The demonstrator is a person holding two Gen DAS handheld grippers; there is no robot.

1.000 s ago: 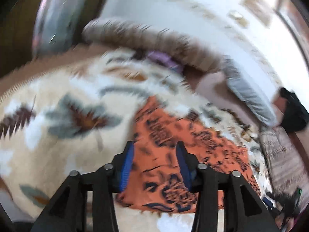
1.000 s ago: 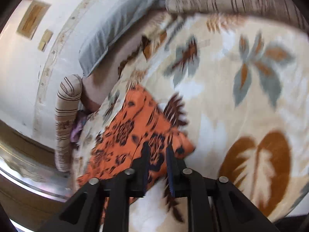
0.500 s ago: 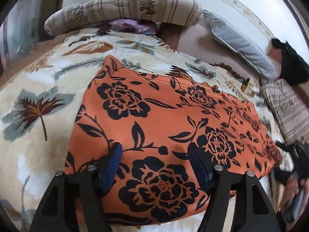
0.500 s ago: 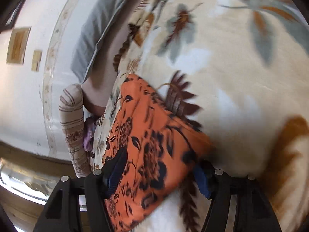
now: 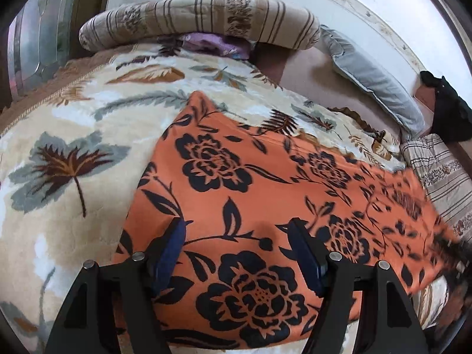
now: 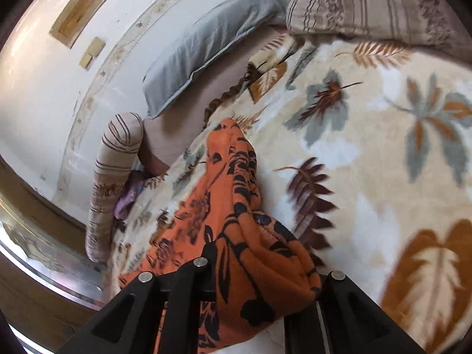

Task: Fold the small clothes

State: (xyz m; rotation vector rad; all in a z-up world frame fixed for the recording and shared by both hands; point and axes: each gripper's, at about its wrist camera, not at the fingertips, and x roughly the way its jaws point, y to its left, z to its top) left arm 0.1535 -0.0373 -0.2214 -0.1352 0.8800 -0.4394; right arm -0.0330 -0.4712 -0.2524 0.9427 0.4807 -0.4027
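Two views, two stories: left gripper (image 5: 236, 244) hovers spread wide over the orange cloth (image 5: 265, 194) lying on the blanket (image 5: 73, 135); right gripper (image 6: 259, 277) pinches its bunched edge.

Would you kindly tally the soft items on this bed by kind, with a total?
Orange floral garment: 1
Leaf-print blanket: 1
Striped bolsters or cushions: 2
Grey pillow: 1
Purple cloth, partly hidden: 1
Total: 6
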